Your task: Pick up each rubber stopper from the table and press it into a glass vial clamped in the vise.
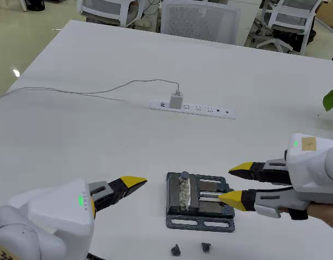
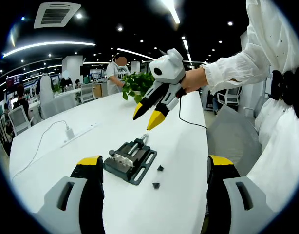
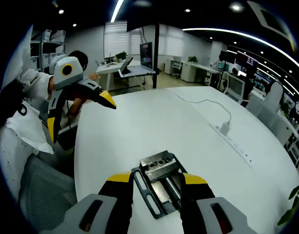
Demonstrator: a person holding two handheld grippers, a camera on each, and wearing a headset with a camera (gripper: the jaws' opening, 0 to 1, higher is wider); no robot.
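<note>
Open room lies on the wide white desk [image 1: 69, 141] left of and beyond the dark metal vise [image 1: 202, 221]. Two small dark rubber stoppers [image 1: 176, 249] lie just near it. The white power strip [image 1: 194, 108] and thin grey cable [image 1: 74, 91] lie far back, well apart.

Left gripper [image 2: 155, 161]: white housing, black jaws, yellow tips, 1 green light [image 1: 79, 201]
Right gripper [image 1: 230, 184]: same colours, tan sticker [image 1: 309, 143], black cable [image 2: 188, 117]
Sleeve [image 2: 232, 70]: white, gathered cuff
</note>
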